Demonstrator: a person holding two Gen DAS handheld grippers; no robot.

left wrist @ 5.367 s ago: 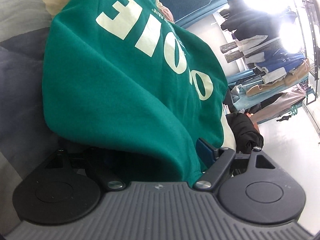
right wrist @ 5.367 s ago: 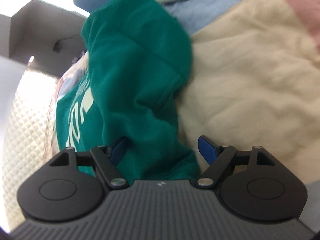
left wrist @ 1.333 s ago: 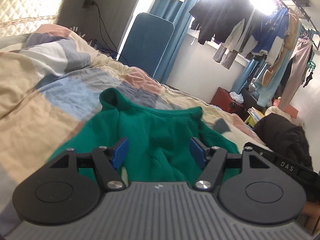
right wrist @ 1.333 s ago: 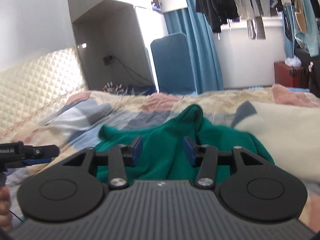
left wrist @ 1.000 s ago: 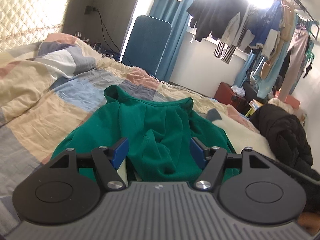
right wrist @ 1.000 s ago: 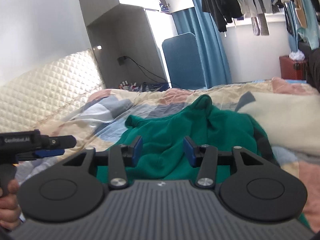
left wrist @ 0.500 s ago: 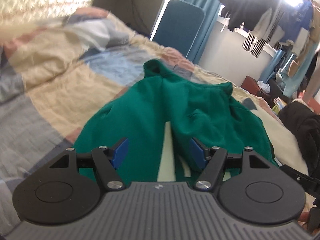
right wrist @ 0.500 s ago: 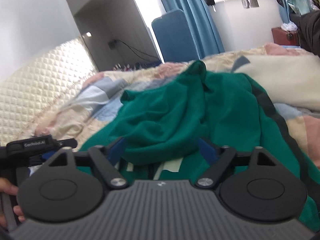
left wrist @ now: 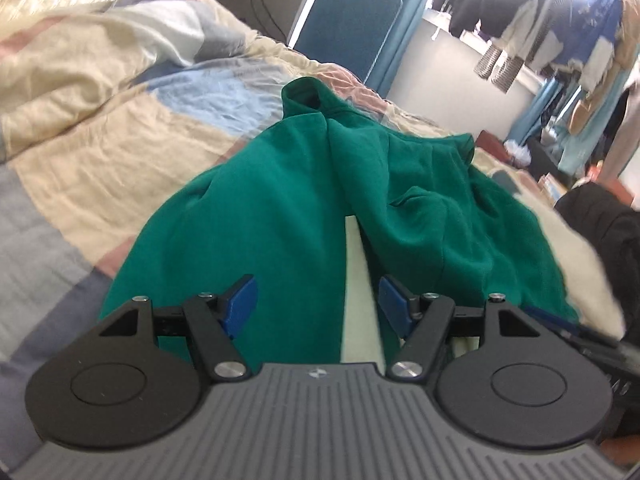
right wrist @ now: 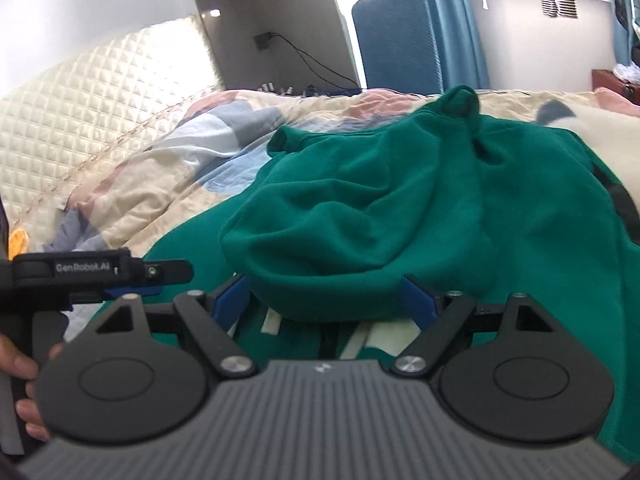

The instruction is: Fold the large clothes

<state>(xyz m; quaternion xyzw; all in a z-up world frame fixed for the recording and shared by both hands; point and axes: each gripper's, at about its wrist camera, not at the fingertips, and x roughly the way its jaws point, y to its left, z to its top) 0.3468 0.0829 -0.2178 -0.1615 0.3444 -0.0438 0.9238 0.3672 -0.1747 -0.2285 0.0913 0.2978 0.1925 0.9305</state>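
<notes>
A green sweatshirt (left wrist: 288,208) lies crumpled on the patchwork quilt (left wrist: 120,120), a cream strip of its print (left wrist: 354,280) showing between folds. My left gripper (left wrist: 316,300) hovers open just above its near part, blue pads apart with nothing pinched. In the right wrist view the sweatshirt (right wrist: 400,216) bulges in a thick fold. My right gripper (right wrist: 324,300) stands wide open, its pads on either side of that fold's near edge and not pressing it. The left gripper (right wrist: 120,280) appears at the far left, held by a hand (right wrist: 16,360).
A quilted cream headboard (right wrist: 80,112) lines the left side. A blue padded panel (left wrist: 348,20) and curtains stand beyond the bed. Clothes hang on a rail (left wrist: 520,20) at the back right. A black jacket (left wrist: 600,232) lies by the right edge.
Both grippers have sunk toward the sweatshirt, which now fills more of each view. The right gripper's jaws have spread from narrow to wide. The left jaws kept their gap.
</notes>
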